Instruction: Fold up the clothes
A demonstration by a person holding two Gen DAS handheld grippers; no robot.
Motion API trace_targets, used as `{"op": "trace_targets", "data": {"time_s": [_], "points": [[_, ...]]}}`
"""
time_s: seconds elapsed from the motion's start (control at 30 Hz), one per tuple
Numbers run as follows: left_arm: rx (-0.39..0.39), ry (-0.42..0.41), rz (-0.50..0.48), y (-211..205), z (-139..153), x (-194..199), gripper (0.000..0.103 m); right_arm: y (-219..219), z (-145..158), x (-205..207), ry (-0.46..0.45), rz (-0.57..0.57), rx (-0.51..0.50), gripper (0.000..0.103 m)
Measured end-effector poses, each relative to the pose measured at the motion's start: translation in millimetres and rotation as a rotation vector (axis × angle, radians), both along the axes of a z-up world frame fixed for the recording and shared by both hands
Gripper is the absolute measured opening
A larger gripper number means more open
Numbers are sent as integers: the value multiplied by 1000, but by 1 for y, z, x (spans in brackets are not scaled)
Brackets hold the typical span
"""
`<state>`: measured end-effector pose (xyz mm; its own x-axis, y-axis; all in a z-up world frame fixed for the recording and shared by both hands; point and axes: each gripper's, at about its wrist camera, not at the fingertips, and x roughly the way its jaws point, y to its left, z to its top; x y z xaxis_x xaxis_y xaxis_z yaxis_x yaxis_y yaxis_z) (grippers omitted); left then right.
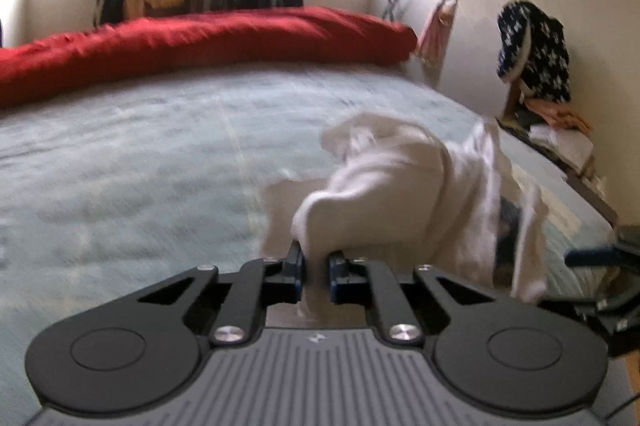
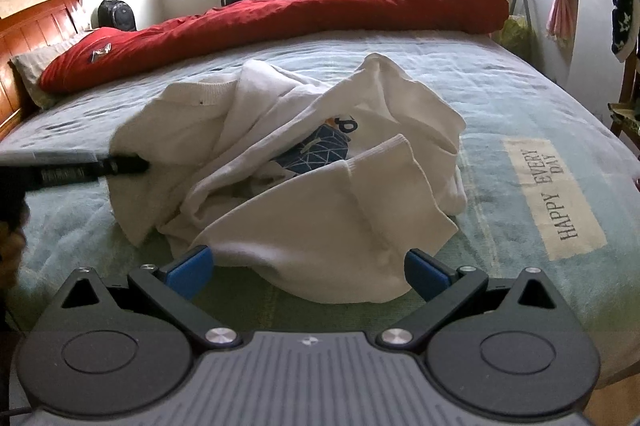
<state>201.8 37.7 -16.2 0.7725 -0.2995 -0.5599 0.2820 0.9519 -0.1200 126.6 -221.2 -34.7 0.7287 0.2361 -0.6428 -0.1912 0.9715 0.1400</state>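
1. Gripping a fold of the white sweatshirt, the left gripper has its two fingers drawn close together on the cloth, which rises lifted and bunched just ahead of it in the blurred left wrist view.
2. Seen from the right wrist view, the same left gripper reaches in from the left edge and meets the sweatshirt's left side, near the ribbed hem.
3. The right gripper is spread wide, its blue pads on either side of the nearest cuffed sleeve; whether they touch the cloth cannot be told.
4. The sweatshirt lies crumpled in a heap near the middle of the bed, a dark blue print showing between its folds.
5. Bare pale blue bedspread stretches wide to the left of the heap and beyond it, up to a red duvet rolled along the far side.
6. To the right, a patch reading "HAPPY EVERY DAY" sits beside the heap, with the bed's right edge just past it.
7. A wooden headboard closes the far left; a chair draped with a dark patterned cloth stands by the right wall.
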Motion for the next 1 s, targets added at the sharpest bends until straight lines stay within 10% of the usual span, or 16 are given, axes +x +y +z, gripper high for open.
{"op": "trace_targets", "data": {"time_s": [1.0], "points": [[-31,-47,93,32,9,34,10,18,17,3,-94,89,-107,103]]}}
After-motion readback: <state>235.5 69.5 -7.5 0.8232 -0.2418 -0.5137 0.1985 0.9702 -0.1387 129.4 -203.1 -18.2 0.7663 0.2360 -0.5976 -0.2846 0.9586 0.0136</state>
